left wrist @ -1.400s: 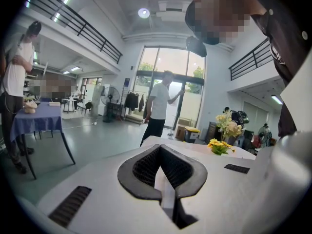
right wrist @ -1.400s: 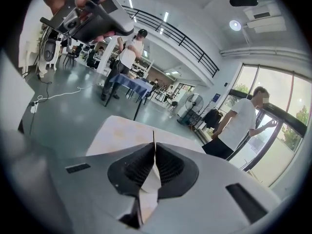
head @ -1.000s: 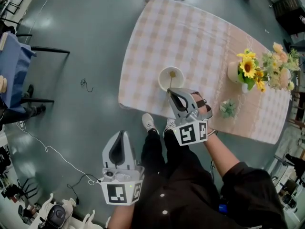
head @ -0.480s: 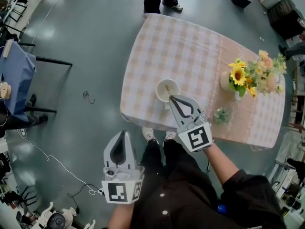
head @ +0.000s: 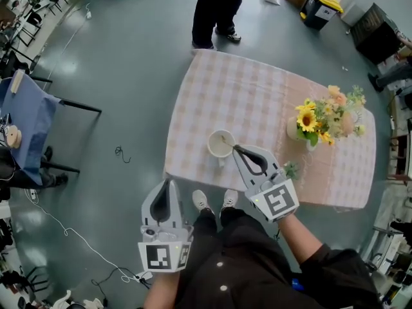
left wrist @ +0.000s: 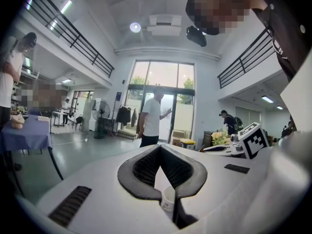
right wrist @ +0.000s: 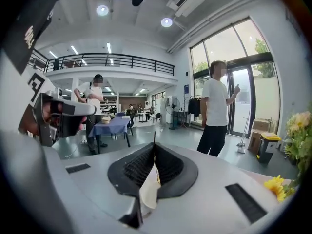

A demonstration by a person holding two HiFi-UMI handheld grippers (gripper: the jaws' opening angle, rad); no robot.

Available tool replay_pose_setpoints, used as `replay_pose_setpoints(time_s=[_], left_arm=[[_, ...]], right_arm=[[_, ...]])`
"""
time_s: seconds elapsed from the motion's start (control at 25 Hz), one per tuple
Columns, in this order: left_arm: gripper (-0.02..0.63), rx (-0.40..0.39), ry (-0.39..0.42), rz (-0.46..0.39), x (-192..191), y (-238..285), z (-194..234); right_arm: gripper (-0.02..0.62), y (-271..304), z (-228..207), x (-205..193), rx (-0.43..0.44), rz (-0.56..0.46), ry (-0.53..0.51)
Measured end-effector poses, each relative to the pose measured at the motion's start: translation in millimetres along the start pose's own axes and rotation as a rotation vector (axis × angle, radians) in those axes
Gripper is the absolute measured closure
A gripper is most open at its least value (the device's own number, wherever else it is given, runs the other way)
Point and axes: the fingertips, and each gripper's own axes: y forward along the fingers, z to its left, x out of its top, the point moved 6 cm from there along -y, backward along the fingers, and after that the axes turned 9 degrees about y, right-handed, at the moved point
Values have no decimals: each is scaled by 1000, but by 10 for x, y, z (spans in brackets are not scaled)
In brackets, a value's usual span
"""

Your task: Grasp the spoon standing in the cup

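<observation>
Big hall, grey floor (head: 129,76). The table (head: 257,89) has a pink checked cloth and a sunflower vase (head: 309,118) on its right side. A white cup (head: 210,145) sits near the front edge. The spoon (head: 224,140) stands in it, its handle leaning toward the right gripper (head: 235,148). That claw's jaws look clenched on the thin handle just past the rim, probably to lift it out. The left gripper (head: 169,182) is over the floor, closed and empty, kept clear.
</observation>
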Motion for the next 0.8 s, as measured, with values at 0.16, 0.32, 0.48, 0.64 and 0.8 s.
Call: replay_pose_setpoints(time_s=[0.16,0.32,0.48,0.64,0.8], left_arm=[[592,0,3,-26,122,31,36],[592,-2,16,-48,233,59,77],[592,6,27,-73,327,50,130],[592,7,42,-103,402,67,159],[592,14,51,-131,493,64,194]], right_arm=[[592,-155,-29,242,-34,-45,65],[594,-315,-47,448,-69,-80,105],[594,-483,-67,626,-104,-134,117],[592,-616,-117,730,-138,-175,99],[594,-738,-145,804,-169,-207,94]])
